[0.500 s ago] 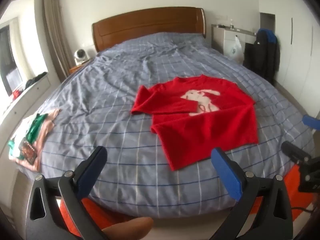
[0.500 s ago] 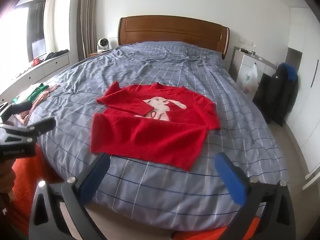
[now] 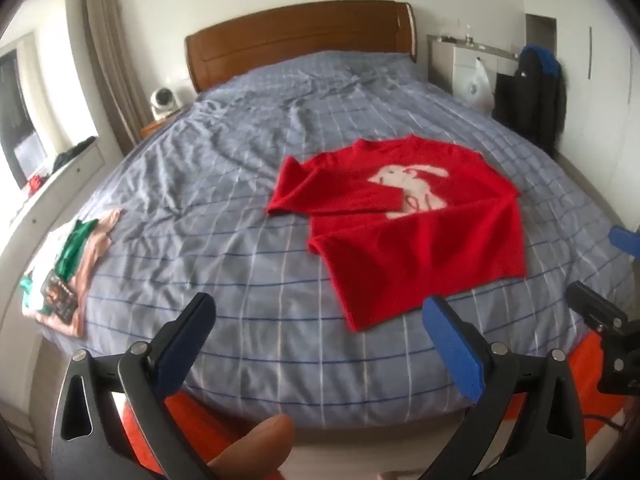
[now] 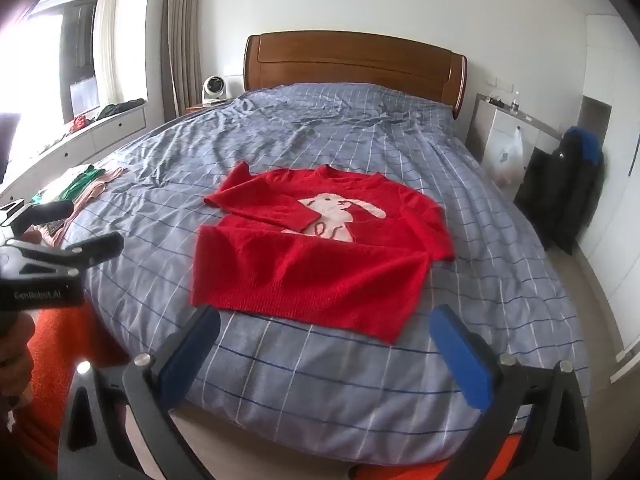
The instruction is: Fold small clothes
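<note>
A red sweater (image 3: 416, 232) with a white rabbit on its chest lies flat near the foot of the bed, one sleeve folded across the front. It also shows in the right wrist view (image 4: 320, 252). My left gripper (image 3: 320, 320) is open and empty, held off the foot edge of the bed, left of the sweater's hem. My right gripper (image 4: 324, 332) is open and empty, just short of the hem. The left gripper's body (image 4: 52, 260) shows at the left of the right wrist view.
The bed (image 3: 224, 208) has a blue-grey checked cover and a wooden headboard (image 4: 356, 64). A pile of pink, green and white clothes (image 3: 68, 264) lies at the bed's left edge. A dark jacket (image 4: 568, 192) hangs at the right. An orange rug (image 4: 68, 348) covers the floor.
Both grippers have shifted slightly toward the bed; the sweater looks a little closer in both views. Both stay open and empty.
</note>
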Motion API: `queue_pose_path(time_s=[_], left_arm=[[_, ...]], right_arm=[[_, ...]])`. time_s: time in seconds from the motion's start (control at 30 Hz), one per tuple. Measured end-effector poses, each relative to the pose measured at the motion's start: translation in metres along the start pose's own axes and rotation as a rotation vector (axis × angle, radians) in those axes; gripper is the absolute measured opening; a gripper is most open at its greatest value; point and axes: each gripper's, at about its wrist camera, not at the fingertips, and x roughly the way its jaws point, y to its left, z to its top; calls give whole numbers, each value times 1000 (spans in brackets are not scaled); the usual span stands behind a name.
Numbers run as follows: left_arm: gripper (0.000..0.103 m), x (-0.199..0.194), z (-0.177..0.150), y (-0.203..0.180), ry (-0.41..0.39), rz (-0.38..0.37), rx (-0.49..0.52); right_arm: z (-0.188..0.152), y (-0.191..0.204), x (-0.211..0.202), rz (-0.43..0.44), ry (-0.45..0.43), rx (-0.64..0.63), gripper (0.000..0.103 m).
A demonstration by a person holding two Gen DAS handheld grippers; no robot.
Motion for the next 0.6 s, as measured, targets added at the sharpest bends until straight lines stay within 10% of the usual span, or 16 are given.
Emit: queue_pose_path(time_s=[0.6], left_arm=[[103, 9, -2, -10, 36, -18, 32]], right_arm=[[3, -12, 3, -61, 1, 44, 103]])
